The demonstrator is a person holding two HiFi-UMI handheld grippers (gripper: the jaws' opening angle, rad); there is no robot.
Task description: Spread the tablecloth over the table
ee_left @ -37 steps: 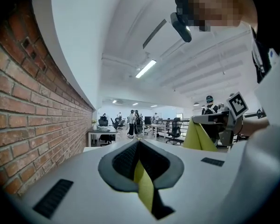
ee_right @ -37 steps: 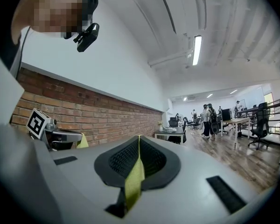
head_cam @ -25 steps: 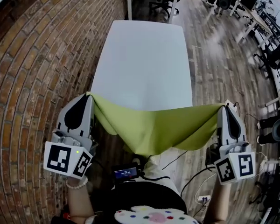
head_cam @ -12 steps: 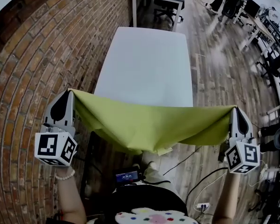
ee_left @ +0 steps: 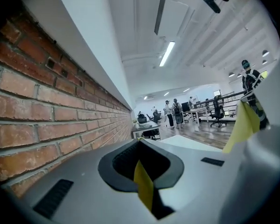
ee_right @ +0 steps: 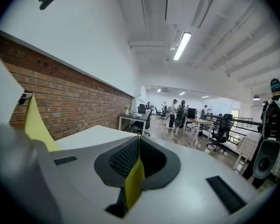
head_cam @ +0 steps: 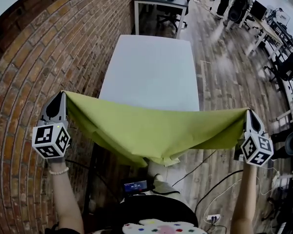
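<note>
We have drawn the two grippers wider apart and higher than a second ago, and the lime-green fabric tablecloth (head_cam: 156,130) has opened from a deep, narrow sag into a broad band whose top edge runs almost straight between them. The left gripper (head_cam: 62,94) is now out beside the red brick wall (head_cam: 24,62), and the right gripper (head_cam: 247,111) hangs over the wooden plank floor (head_cam: 229,77). We judge that the width is now spread and the cloth is ready to be carried forward. None of it lies on the long white rectangular table (head_cam: 151,67) yet: it hangs in the air at the near end, with a folded lower part drooping in the middle.

The head view shows the span and the sag but not the grip itself. In the left gripper view, the fingers (ee_left: 79,181) of the left gripper (ee_left: 139,142) are closed on a thin strip of the cloth (ee_left: 144,188). In the right gripper view, the fingers (ee_right: 191,181) of the right gripper (ee_right: 139,137) are clamped on the cloth (ee_right: 134,183) in the same way. These views also show people standing among desks far down the room, and the head view shows very little of them.
</note>
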